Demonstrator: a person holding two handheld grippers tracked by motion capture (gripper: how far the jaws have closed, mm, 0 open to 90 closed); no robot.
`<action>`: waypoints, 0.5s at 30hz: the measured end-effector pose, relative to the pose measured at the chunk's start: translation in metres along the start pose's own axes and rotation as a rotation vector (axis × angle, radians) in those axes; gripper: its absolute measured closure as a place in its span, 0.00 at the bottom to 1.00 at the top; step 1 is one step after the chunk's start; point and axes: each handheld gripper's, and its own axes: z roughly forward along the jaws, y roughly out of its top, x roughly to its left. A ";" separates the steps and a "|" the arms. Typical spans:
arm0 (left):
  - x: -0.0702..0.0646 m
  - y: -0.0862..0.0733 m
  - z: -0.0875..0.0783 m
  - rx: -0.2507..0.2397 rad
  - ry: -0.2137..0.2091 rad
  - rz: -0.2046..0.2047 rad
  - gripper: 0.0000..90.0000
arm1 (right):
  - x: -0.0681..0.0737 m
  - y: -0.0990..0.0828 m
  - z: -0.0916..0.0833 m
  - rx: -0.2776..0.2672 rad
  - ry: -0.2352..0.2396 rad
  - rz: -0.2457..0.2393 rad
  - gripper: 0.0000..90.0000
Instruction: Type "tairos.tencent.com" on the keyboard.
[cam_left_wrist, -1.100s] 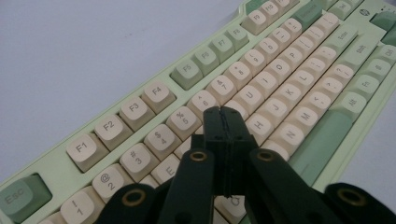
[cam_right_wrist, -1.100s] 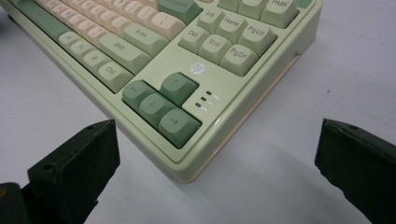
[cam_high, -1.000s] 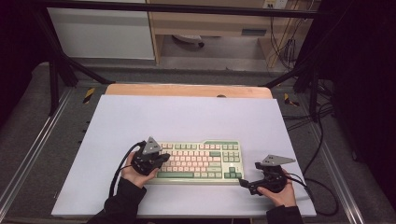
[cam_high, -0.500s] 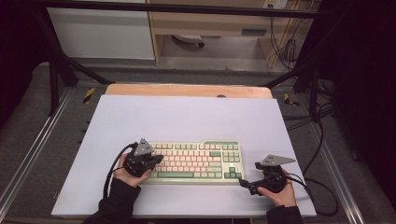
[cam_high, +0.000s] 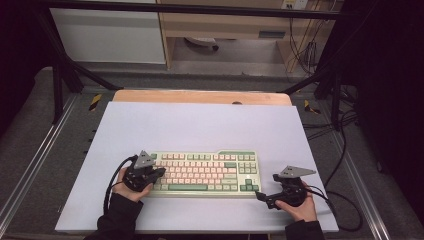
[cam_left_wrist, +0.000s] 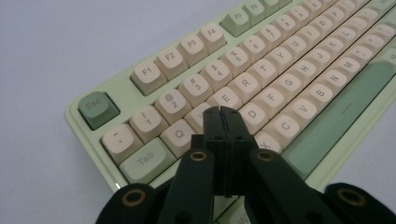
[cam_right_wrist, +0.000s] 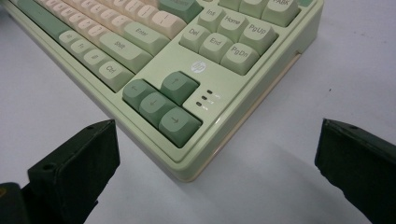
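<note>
A pale green keyboard (cam_high: 205, 172) with cream and green keys lies flat near the front of the table. My left gripper (cam_high: 159, 172) is at its left end, shut with nothing held. In the left gripper view the closed tips of my left gripper (cam_left_wrist: 222, 112) sit over the keys between W and D on the keyboard (cam_left_wrist: 280, 70); I cannot tell whether they touch. My right gripper (cam_high: 260, 194) is open just off the front right corner. In the right gripper view the jaws of my right gripper (cam_right_wrist: 217, 135) stand wide apart on either side of that corner of the keyboard (cam_right_wrist: 154, 60), near the arrow keys (cam_right_wrist: 161, 105).
The white table top (cam_high: 200, 125) stretches bare behind the keyboard, with a wooden strip (cam_high: 200, 96) along its far edge. Cables (cam_high: 345, 200) trail off the right side. Metal rails (cam_high: 35, 165) flank the table.
My left gripper has slid leftward along the keyboard, from its upper left part toward its left end. The right gripper and the keyboard have stayed put.
</note>
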 end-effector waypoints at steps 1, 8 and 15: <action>0.001 -0.001 0.000 0.000 0.000 -0.001 1.00 | 0.000 0.000 0.000 -0.002 -0.001 0.000 0.01; 0.003 -0.005 0.001 0.009 0.006 -0.007 1.00 | 0.000 0.000 0.000 0.001 0.000 -0.001 0.01; 0.003 -0.006 0.002 0.006 0.008 -0.001 1.00 | 0.000 0.000 0.000 0.002 0.001 -0.002 0.01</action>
